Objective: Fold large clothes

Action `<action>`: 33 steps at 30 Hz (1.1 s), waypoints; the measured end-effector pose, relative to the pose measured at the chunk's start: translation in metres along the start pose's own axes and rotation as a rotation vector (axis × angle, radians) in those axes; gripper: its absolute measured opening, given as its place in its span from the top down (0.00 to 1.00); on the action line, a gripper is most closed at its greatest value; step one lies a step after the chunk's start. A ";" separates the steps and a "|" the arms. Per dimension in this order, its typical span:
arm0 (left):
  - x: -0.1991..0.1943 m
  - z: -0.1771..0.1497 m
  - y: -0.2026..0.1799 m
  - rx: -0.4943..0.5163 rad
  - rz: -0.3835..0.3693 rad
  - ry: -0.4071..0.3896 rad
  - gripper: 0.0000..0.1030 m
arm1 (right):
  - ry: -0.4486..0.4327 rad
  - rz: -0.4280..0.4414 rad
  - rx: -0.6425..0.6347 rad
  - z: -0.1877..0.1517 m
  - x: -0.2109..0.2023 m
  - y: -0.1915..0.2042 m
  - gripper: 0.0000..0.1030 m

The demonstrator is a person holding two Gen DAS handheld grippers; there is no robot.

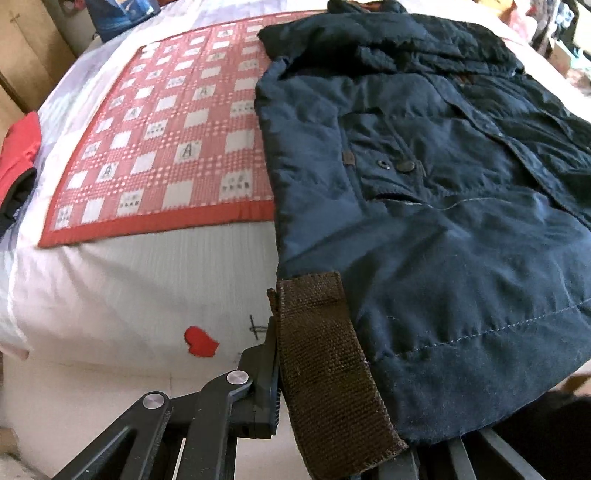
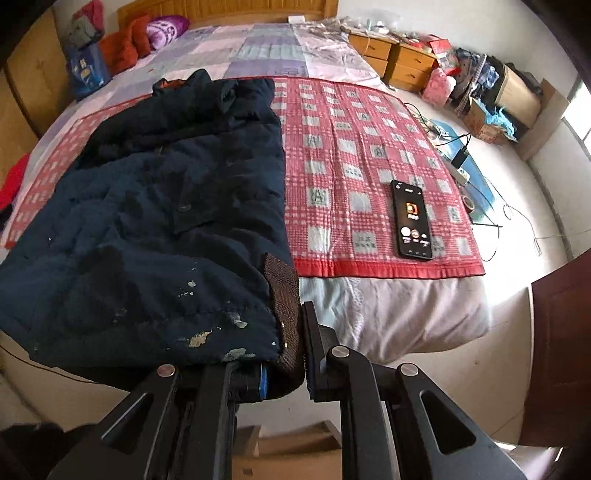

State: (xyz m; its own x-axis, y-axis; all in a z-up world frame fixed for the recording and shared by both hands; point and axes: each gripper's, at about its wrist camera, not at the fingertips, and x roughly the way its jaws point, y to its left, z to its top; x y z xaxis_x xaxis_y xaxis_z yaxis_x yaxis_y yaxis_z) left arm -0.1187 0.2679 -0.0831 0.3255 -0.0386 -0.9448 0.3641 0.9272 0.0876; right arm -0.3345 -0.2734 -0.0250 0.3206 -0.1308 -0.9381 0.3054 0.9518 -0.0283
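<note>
Navy jacket [image 1: 424, 221]: padded, heavy, floppy; left gripper [image 1: 295, 406], right gripper [image 2: 291, 354] clamped on near hem corners, best hold.

Bedroom clutter around a wide bed [image 2: 406, 314].

Spread across the mattress: red checked mat [image 2: 369, 155], with black phone [image 2: 412, 219] lying face up, screen lit, near its right edge. At the headboard end: orange cushions [image 2: 125, 42], purple pillow [image 2: 166, 27], blue bag [image 2: 86, 72]. On the left edge of the bed: red cloth [image 1: 18, 155]. Printed on the pale sheet below the mat: small red heart [image 1: 201, 341]. Right of the bed: wooden nightstands [image 2: 399, 61], cardboard boxes, tangled cables and a power strip [image 2: 460, 171] on the floor.
</note>
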 end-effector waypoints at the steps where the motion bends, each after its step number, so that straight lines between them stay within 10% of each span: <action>1: -0.005 0.010 0.003 0.009 0.001 0.000 0.86 | -0.004 0.003 -0.012 0.008 -0.008 0.000 0.85; 9: -0.020 0.123 0.016 0.063 0.058 -0.103 0.86 | -0.114 0.066 -0.063 0.107 -0.022 -0.006 0.85; 18: -0.026 0.269 0.021 0.063 0.171 -0.216 0.86 | -0.318 0.177 -0.146 0.303 0.009 -0.009 0.85; 33: 0.170 0.485 0.052 0.037 0.206 -0.072 0.86 | -0.181 0.019 -0.146 0.522 0.236 0.031 0.86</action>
State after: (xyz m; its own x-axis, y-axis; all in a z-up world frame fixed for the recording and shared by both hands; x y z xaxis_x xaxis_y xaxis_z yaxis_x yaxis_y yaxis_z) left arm 0.3791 0.1292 -0.0859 0.4571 0.1229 -0.8809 0.3143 0.9042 0.2893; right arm 0.2188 -0.4192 -0.0669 0.4851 -0.1477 -0.8619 0.1693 0.9828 -0.0731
